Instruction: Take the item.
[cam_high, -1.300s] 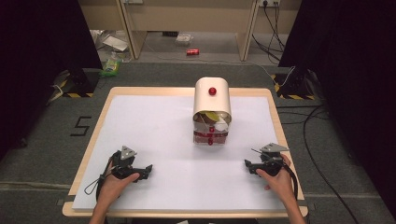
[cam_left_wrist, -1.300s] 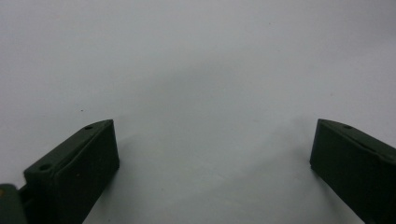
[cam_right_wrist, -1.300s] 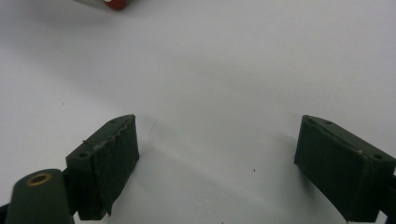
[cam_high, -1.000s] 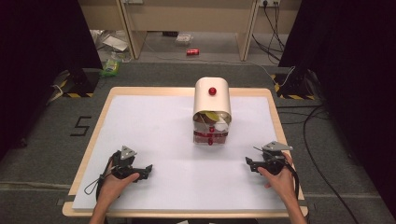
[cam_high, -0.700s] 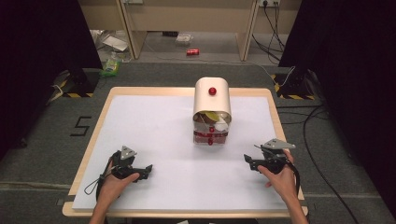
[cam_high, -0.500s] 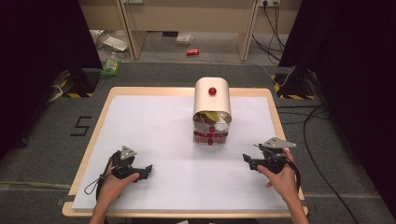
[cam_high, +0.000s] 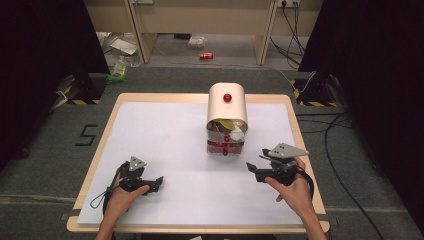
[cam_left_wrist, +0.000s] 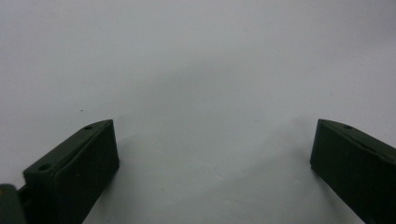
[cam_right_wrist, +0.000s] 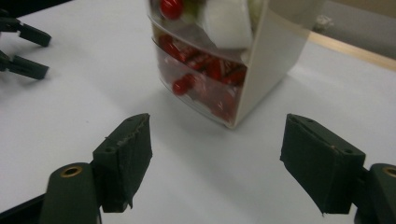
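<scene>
While both hands sit low in frame, right claw (cam_high: 252, 170) part open, jaws just closing on nothing, left claw (cam_high: 159, 181) wide open, empty, cream drawer box (cam_high: 227, 117) with red-filled clear drawers, upper centre of white surface (cam_high: 165, 130).

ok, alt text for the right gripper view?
The right gripper, jaws apart with nothing between them, faces a small cream drawer unit with clear drawers of red items on a white table. The left gripper shows at top left.
</scene>
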